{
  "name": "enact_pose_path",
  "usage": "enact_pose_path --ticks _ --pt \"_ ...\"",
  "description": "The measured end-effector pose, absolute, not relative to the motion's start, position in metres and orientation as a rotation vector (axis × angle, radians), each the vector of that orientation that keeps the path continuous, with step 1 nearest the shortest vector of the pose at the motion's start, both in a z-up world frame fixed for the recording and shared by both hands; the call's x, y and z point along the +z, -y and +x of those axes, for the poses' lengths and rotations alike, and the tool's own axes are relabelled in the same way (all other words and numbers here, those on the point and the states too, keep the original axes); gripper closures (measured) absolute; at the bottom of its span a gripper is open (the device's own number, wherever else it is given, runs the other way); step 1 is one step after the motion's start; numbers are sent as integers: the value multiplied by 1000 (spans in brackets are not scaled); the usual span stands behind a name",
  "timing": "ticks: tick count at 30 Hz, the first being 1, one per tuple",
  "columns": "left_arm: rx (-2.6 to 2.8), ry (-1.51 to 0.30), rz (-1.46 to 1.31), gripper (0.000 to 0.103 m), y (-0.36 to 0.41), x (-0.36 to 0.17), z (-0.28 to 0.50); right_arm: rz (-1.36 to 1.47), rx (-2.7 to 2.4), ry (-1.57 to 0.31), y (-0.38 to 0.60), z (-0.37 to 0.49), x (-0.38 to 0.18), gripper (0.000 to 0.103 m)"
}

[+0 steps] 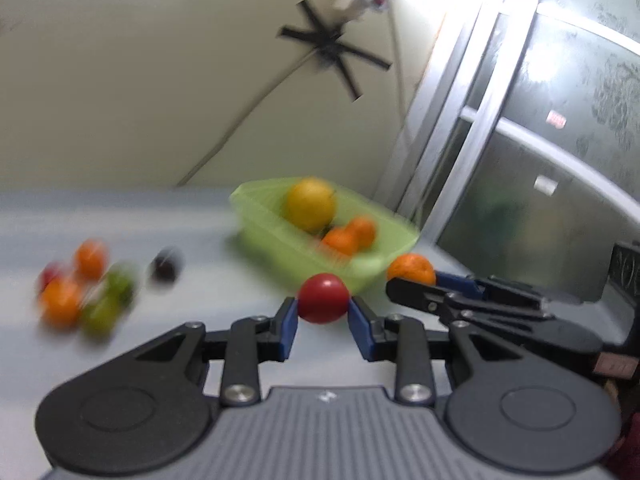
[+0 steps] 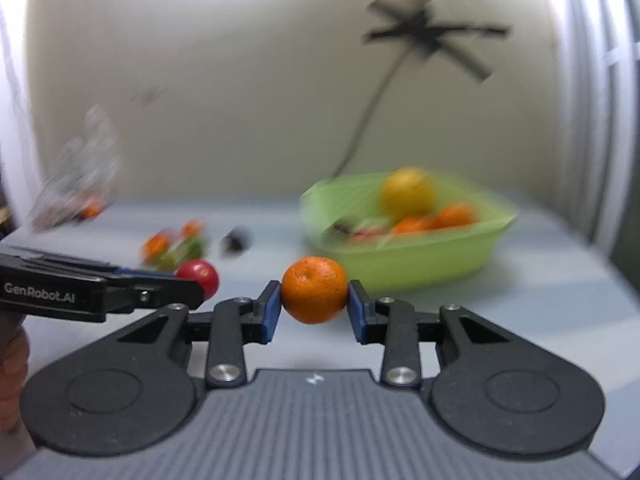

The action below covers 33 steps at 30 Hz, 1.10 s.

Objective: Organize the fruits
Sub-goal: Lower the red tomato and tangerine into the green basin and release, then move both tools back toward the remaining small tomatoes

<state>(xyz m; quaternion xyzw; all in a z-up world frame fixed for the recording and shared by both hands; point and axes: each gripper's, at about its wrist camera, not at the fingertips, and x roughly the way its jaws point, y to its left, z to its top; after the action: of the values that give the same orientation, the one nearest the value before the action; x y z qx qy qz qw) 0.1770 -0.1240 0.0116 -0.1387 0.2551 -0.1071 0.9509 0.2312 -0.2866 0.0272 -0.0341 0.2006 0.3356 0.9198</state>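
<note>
My left gripper [image 1: 323,312] is shut on a small red fruit [image 1: 323,298], held above the pale table just short of the green basket [image 1: 276,236]. My right gripper [image 2: 314,306] is shut on a small orange [image 2: 315,290]; in the left wrist view it shows at the right with that orange [image 1: 412,268]. The left gripper with the red fruit [image 2: 200,274] shows at the left of the right wrist view. The green basket [image 2: 420,256] holds a yellow fruit [image 2: 408,192] and oranges [image 2: 436,220].
A blurred heap of loose fruit [image 1: 80,288], orange, green and red, lies on the table at the left, with a dark fruit [image 1: 164,266] beside it. A crumpled clear bag [image 2: 76,176] sits at the far left. Behind are a wall and a glass door [image 1: 540,160].
</note>
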Motion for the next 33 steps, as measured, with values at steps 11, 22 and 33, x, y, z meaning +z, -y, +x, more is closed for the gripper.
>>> enact_pose_path --ticks 11,22,33 --pt "-107 -566 -157 74 162 14 304 -73 559 -405 284 320 19 64" --pt "-48 -588 -161 63 158 3 308 -57 569 -369 286 313 26 46" --pt "116 -422 -94 49 94 22 182 -52 546 -363 285 304 22 46"
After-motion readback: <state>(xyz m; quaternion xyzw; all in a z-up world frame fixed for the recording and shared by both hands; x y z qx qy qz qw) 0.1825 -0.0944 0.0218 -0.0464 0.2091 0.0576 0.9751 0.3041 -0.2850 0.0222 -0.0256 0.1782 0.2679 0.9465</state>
